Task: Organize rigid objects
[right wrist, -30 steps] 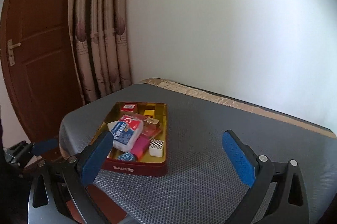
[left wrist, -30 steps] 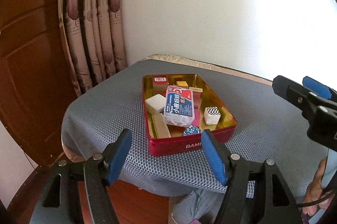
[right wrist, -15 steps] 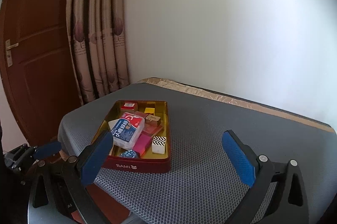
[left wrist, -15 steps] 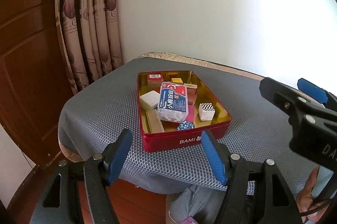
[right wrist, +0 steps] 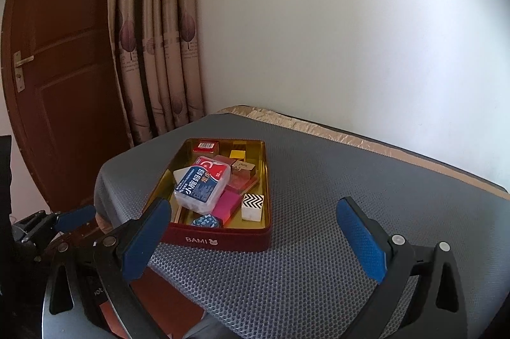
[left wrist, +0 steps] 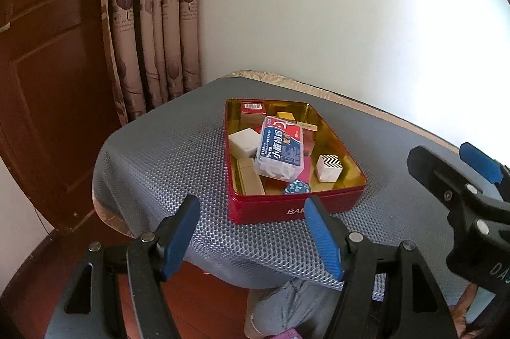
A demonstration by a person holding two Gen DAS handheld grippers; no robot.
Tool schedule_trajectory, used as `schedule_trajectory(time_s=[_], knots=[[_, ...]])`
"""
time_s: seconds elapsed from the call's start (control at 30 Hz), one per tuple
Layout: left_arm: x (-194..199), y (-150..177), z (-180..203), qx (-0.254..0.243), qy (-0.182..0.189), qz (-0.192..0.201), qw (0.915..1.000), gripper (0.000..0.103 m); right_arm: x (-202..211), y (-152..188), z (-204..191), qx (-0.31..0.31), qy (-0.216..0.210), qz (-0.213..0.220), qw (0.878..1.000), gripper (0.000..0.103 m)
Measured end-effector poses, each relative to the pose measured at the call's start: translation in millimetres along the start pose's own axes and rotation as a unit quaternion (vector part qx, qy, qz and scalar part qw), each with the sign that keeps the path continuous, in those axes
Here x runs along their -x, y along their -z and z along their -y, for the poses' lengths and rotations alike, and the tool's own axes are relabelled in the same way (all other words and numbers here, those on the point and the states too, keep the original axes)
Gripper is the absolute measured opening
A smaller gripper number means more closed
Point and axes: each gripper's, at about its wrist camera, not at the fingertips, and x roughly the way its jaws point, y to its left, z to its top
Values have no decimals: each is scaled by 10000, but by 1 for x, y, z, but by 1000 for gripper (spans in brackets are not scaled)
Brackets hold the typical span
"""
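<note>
1. Compared with a second ago, the red tin (left wrist: 288, 205) sits a little further right in the left wrist view, with its front wall now partly behind the left tool's right finger; the contents lie as they did.
2. Left tool (left wrist: 255, 238) hangs short of the tin at the lower centre of its view, jaws apart with nothing between them.
3. Right tool (right wrist: 255, 238) hovers over bare grey surface (right wrist: 318, 275), lower centre of its view, jaws wide and empty.
4. Every rigid object is inside the tin, left of centre in the right wrist view: a plastic box with a blue and red label (left wrist: 279, 152) lies tilted on top of the heap, a white block (left wrist: 243, 143) at its left, a zigzag cube (left wrist: 329, 168) at its right, a blue patterned piece (left wrist: 297, 187) by the front wall.
5. Judged step: picking the first item out. The labelled box looks the best start, since it covers the others.
6. To do it well, come in from above, span the box across its short sides, and lift straight up so that its tilt does not drag neighbours along.
7. The other tool could steady the tin's wall if it slides on the mesh.
</note>
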Motion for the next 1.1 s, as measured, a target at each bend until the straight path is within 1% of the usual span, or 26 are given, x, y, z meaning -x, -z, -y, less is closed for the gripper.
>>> schedule_trajectory(time_s=[0.13,0.33,0.47,0.63,0.83,0.97,1.1], knots=[[-1,1,0,0,-58,16,10000,70,-1,0,2,-34,-2,-40,10000,103],[-3,2,-5,97,-29,-24,9999,70,-5,2,0,17,-73,-153,9999,103],[-5,2,-5,41,-70,-58,10000,70,-4,2,-2,27,-92,-131,9999,103],[-7,2,-9,179,42,-118,9998,70,-6,2,0,-10,-103,-173,9998,103],[-6,1,-7,70,-44,-85,9999,70,-8,4,0,-23,-104,-233,9997,103],[-5,0,-2,-117,-198,-60,9997,70,-9,4,-1,-33,-139,-261,9996,103],[-3,0,-2,-125,-305,-28,9995,70,-9,4,-2,-51,-155,-261,9995,103]])
